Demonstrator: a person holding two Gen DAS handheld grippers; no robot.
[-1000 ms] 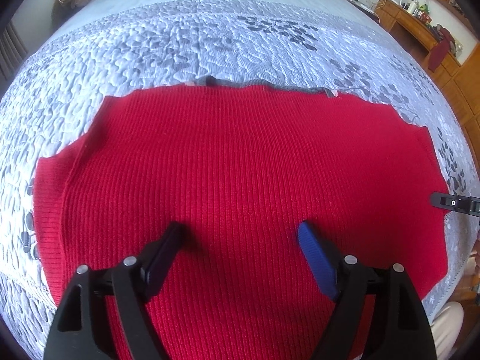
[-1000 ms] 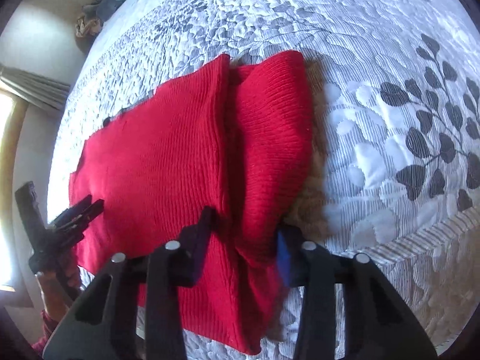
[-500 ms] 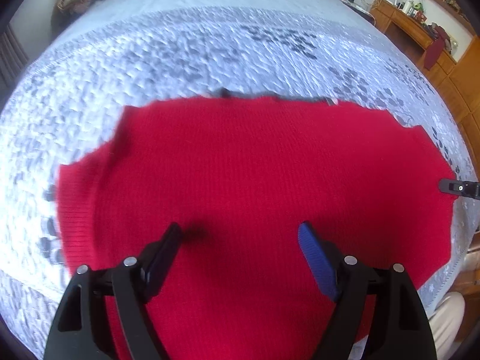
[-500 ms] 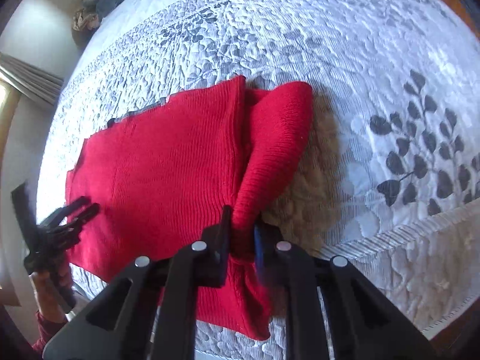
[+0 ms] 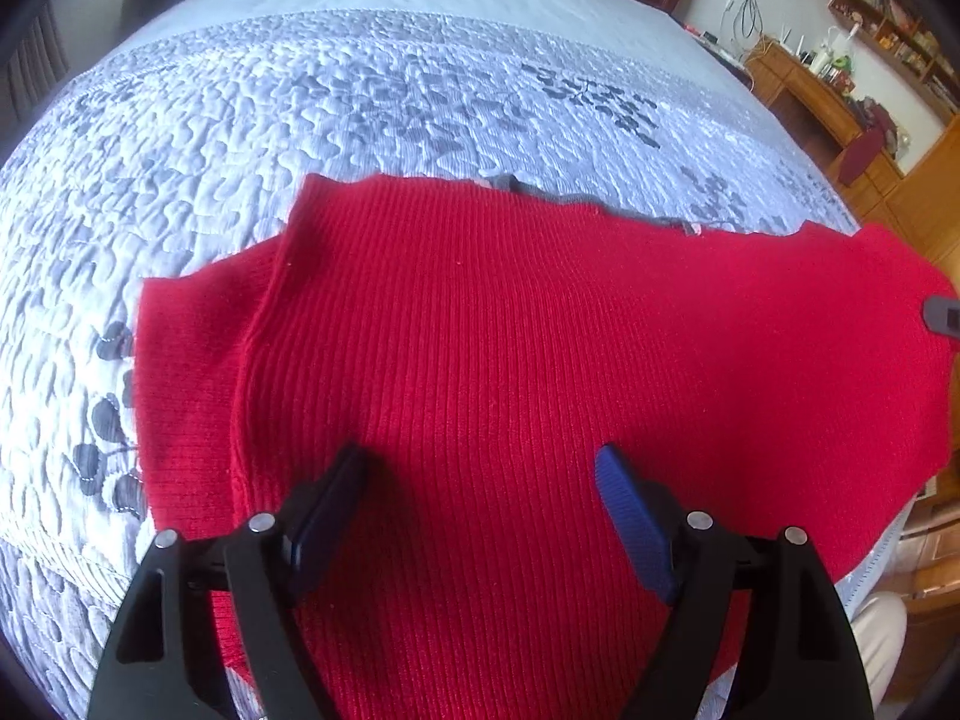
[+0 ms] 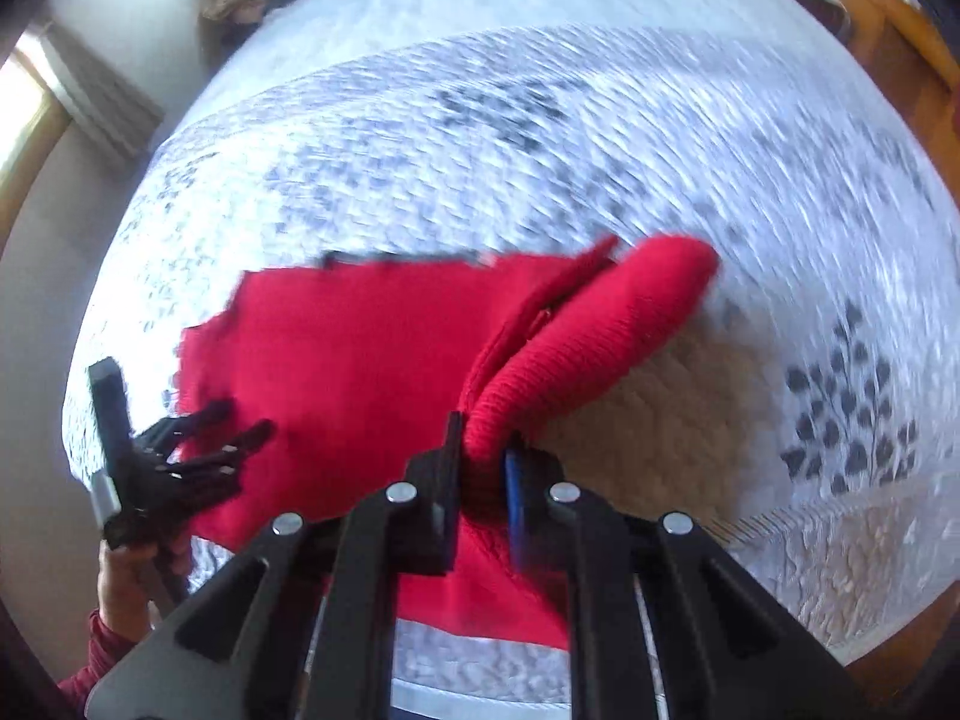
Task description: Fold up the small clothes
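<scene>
A red ribbed knit sweater (image 5: 510, 360) lies flat on the quilted bed, with a grey collar edge at its far side. My left gripper (image 5: 480, 474) is open and empty, hovering over the sweater's near middle. My right gripper (image 6: 483, 474) is shut on the sweater's right sleeve (image 6: 600, 324) and holds it raised off the bed, bent over towards the body (image 6: 360, 360). The left gripper also shows in the right wrist view (image 6: 234, 432), at the sweater's left side. The right gripper's tip shows in the left wrist view (image 5: 945, 315) at the right edge.
The white quilt with grey leaf print (image 5: 360, 102) covers the bed all round the sweater. A wooden desk and shelves (image 5: 840, 96) stand at the far right. The bed's near edge (image 6: 780, 540) runs just below the sweater. A curtain and window (image 6: 36, 114) are at left.
My right gripper has shut on the right sleeve and lifted it up and leftward. The left gripper has stayed open and shifted right over the sweater.
</scene>
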